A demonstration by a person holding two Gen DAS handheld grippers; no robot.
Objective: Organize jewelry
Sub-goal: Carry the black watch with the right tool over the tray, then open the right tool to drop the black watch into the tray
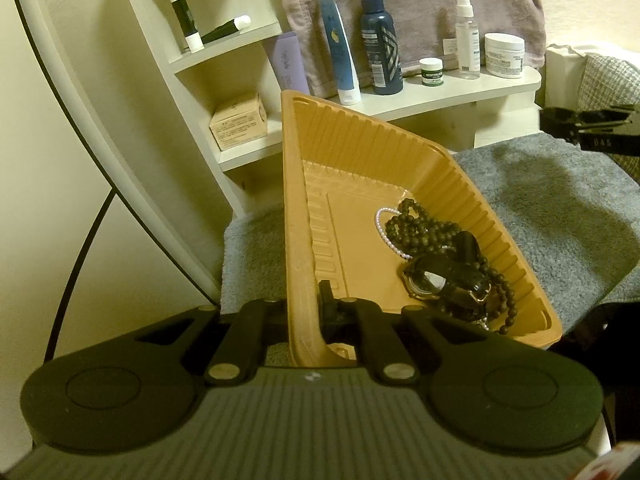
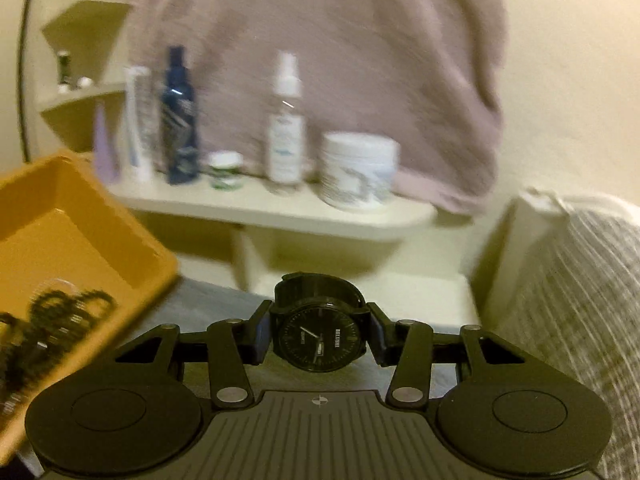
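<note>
Beside the orange tray (image 2: 80, 216), the right tool (image 2: 320, 338) clamps a black watch (image 2: 318, 338) by its case edges, clear of the tray. That grip looks thin; a twist could drop it. The left tool (image 1: 304, 312) is pinched on the tray's near rim, tilting it, so the beads (image 1: 424, 228) and second watch (image 1: 440, 280) could slide out.

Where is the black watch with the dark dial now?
In the right wrist view, the black watch sits clamped in the right hand-held gripper, right of the orange tray.
</note>
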